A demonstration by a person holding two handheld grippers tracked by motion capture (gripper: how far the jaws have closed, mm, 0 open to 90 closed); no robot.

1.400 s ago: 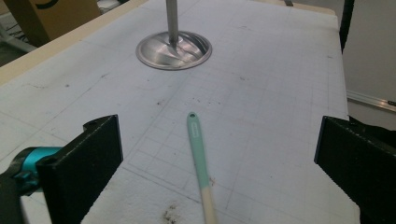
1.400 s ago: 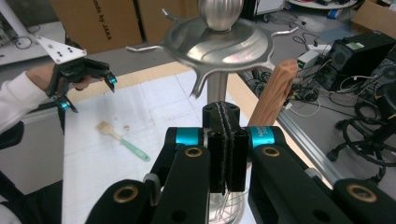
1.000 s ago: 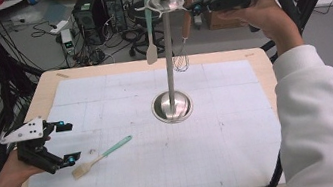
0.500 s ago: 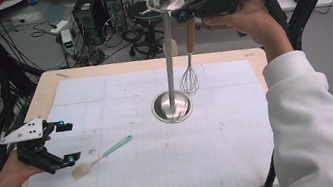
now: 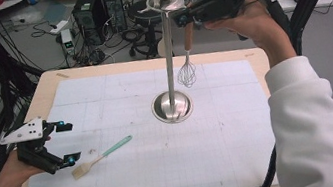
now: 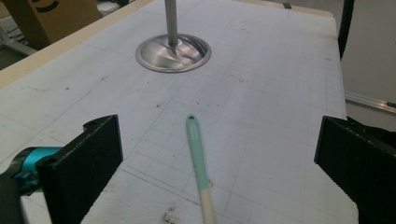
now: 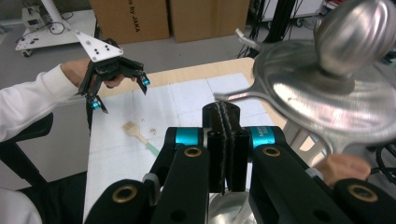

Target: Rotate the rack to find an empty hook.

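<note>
Hanging up a small wire whisk with a brown handle (image 5: 186,65), the right tool (image 5: 186,16) pinches it beside the tall shiny metal stand (image 5: 169,57); the left tool (image 5: 63,142) waits wide open.

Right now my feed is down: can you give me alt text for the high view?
The right gripper, fingers shut, holds a whisk by its wooden handle beside the top of a metal stand. The stand rises from the middle of a table. At lower left, the left gripper rests open, next to a green-handled brush lying flat.
</note>
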